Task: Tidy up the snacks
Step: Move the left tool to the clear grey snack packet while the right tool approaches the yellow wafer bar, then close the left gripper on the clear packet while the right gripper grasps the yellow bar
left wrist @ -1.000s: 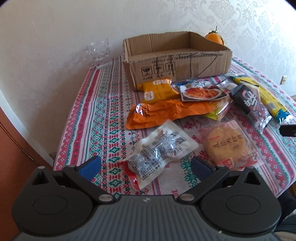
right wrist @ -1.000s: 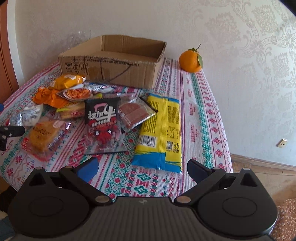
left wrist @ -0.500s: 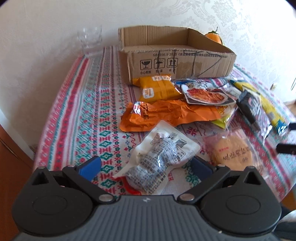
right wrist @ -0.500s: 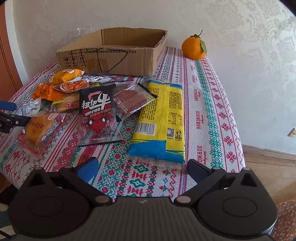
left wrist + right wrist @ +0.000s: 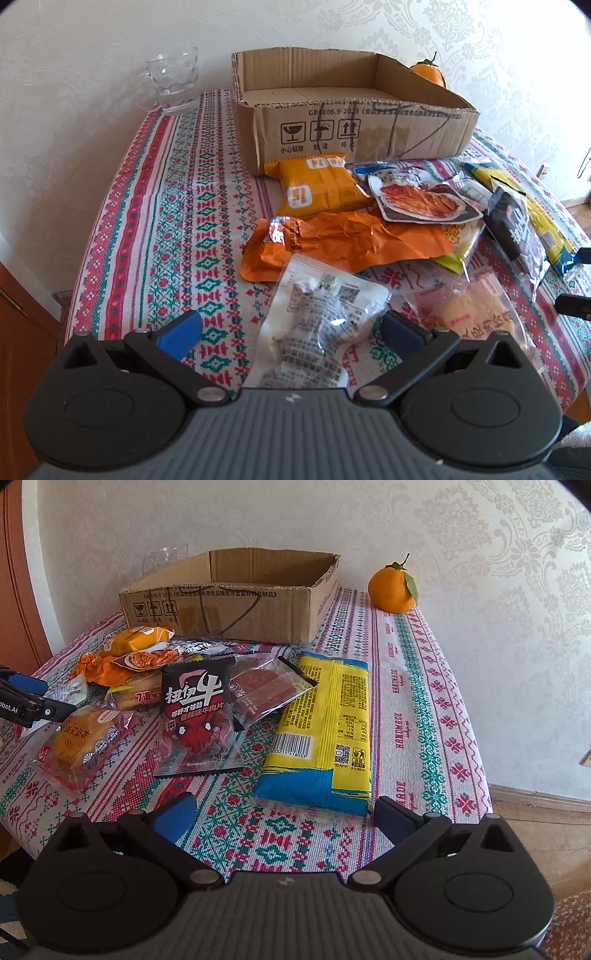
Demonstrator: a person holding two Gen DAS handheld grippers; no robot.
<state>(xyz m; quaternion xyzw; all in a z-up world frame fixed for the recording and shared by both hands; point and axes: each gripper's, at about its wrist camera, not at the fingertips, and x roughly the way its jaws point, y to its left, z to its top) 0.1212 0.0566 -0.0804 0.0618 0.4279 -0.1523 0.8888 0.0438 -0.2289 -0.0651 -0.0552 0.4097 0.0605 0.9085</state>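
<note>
My left gripper [image 5: 290,334] has its fingers wide, empty, around the clear packet [image 5: 317,328] lying flat on the counter [image 5: 159,229]. It looks light, soft and slippery; I judge the thick middle grips best. My right gripper [image 5: 284,818] is wide too.

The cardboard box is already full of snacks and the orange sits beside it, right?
Not quite. The cardboard box is empty, as the right wrist view shows; the snacks, such as the yellow packet, lie on the tablecloth in front of it. The orange does sit beside it.
</note>
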